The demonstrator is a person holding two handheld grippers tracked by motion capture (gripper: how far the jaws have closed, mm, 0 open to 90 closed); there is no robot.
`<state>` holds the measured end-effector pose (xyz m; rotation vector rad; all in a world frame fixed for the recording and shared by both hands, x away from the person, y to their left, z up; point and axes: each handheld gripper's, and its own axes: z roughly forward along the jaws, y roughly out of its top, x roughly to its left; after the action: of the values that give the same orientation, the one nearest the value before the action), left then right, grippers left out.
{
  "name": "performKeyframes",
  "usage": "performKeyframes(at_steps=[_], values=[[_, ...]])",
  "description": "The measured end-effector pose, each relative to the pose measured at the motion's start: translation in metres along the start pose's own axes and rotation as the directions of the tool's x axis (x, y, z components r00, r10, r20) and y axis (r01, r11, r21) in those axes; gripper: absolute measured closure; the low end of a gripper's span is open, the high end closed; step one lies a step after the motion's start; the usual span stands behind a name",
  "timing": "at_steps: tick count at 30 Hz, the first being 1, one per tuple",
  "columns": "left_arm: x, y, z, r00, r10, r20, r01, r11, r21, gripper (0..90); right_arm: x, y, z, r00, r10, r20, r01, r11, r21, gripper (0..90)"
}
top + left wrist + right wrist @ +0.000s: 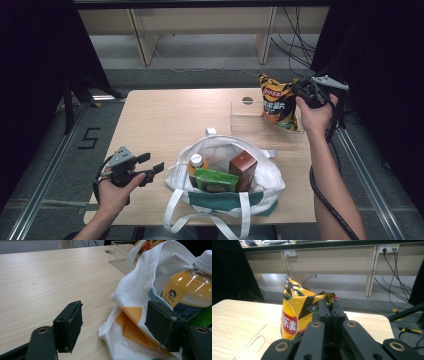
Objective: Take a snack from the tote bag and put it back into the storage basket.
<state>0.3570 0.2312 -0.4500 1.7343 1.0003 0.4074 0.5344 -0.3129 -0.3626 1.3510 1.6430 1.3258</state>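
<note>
My right gripper (296, 90) is shut on the top corner of a yellow and black chip bag (277, 102), which hangs upright at the right end of a clear plastic bin (245, 117). In the right gripper view the jaws (331, 302) pinch the bag's crimped top (294, 312). A white tote bag (225, 145) stands open at the table's front. It holds an orange drink bottle (196, 162), a green packet (216, 181) and a brown box (243, 167). My left gripper (152, 162) stands open just left of the tote (140, 280), whose cloth lies near one jaw, with the bottle (190, 290) beyond.
The wooden table (160, 115) has bare room to the left and behind the tote. The clear bin (117, 255) sits at the back right by a round hole (247, 100). Cables hang beyond the far edge, and metal rails run along both sides.
</note>
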Motion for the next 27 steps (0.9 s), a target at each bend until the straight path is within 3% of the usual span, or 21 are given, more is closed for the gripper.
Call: performKeyframes(at_steps=[3,5,7,10,11,16,17,21,27], values=[[0.000,-0.001,0.001,0.9999,-0.015,0.005,0.015,0.9999,-0.003,29.1,-0.002,-0.002,0.001,0.9998,-0.008,-0.020,0.008,1.000,0.014,90.0],[0.000,0.000,0.001,1.0000,0.000,0.006,0.000,1.0000,-0.001,29.1,0.001,-0.001,0.001,0.9996,-0.009,-0.026,0.010,1.000,0.027,90.0],[0.000,-0.001,0.001,0.9999,-0.013,0.000,0.013,0.9999,0.004,29.1,0.002,0.000,0.002,0.9987,-0.033,-0.038,0.033,0.999,0.012,90.0],[-0.001,-0.001,0.002,0.9999,-0.016,0.004,0.016,0.9999,-0.002,29.1,0.005,0.002,0.003,0.9982,-0.026,-0.053,0.027,1.000,0.007,90.0],[0.000,-0.001,0.001,0.9999,-0.017,0.003,0.017,0.9999,-0.002,29.1,0.004,0.003,0.004,0.9969,-0.054,-0.056,0.055,0.998,0.008,90.0],[0.000,-0.001,0.001,1.0000,-0.007,0.006,0.007,1.0000,-0.002,29.1,0.009,0.002,0.007,0.9969,-0.035,-0.071,0.036,0.999,0.013,90.0],[0.000,0.000,0.000,1.0000,-0.005,0.003,0.005,1.0000,-0.001,29.1,0.008,0.001,0.009,0.9968,-0.050,-0.063,0.051,0.999,0.015,90.0],[0.000,0.000,0.000,1.0000,-0.003,0.001,0.003,1.0000,0.002,29.0,0.006,-0.004,0.011,0.9981,-0.007,-0.062,0.009,0.999,0.036,90.0],[-0.001,-0.001,0.001,0.9999,-0.014,0.004,0.014,0.9999,-0.002,29.1,-0.004,-0.008,0.011,0.9994,-0.019,-0.029,0.020,0.999,0.035,88.6]])
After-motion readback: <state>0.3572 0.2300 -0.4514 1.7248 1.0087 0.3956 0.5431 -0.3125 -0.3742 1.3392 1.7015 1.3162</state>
